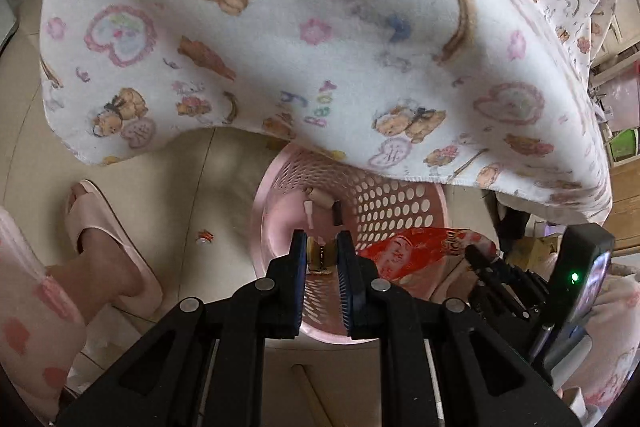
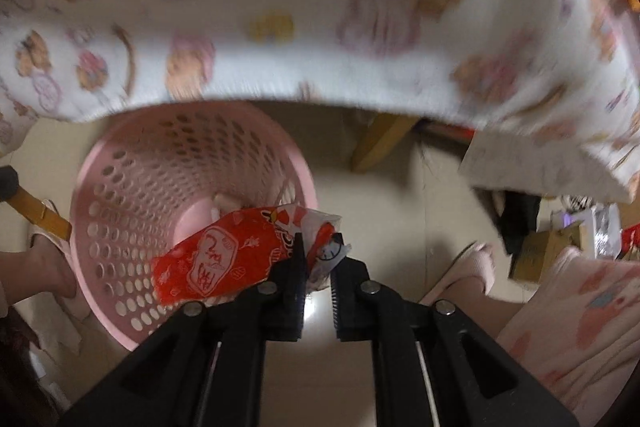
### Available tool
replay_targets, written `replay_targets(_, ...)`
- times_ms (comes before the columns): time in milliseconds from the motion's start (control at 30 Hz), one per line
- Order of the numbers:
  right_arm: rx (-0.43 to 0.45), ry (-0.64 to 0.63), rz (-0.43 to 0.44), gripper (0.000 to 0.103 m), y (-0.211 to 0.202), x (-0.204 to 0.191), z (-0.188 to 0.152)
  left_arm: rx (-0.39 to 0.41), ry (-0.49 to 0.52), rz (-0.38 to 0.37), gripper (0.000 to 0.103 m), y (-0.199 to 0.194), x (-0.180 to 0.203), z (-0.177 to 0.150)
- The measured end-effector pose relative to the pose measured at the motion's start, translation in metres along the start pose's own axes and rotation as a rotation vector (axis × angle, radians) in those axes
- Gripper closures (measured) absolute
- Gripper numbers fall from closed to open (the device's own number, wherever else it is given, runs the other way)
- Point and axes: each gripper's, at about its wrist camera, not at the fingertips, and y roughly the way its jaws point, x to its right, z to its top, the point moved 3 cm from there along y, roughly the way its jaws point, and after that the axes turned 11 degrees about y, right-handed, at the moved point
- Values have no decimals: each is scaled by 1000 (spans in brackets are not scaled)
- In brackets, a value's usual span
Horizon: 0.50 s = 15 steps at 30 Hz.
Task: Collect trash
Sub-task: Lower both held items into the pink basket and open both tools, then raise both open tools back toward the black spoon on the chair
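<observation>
Both grippers hang over the pink basket [image 1: 400, 203], which sits on the tile floor half under a teddy-print cloth [image 1: 280, 27] draped off the table. The left gripper [image 1: 322, 247] pinches a small gold-brown scrap [image 1: 319, 255] right above the basket's opening. The right gripper [image 2: 320, 247] grips the white end of a red wrapper [image 2: 224, 255], whose body sticks out over the basket's rim; its jaws sit close together, the wrapper's edge caught at the tips. A few bits [image 1: 320, 203] already lie at the bottom. A slippered foot [image 1: 104, 235] stands just left of the basket, with a tiny red scrap [image 1: 205, 237] on the floor between them.
</observation>
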Motion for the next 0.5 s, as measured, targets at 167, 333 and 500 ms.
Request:
replay_targets(167,-105,23,55,74,15,1,-8,-43,9,8,89,13,1,-3)
replay_targets(333,-155,-7,104,58,14,-7,-16,-79,31,31,89,24,4,-5)
replay_targets(500,-150,-25,124,49,9,-9,-18,-89,55,63,67,25,6,-5)
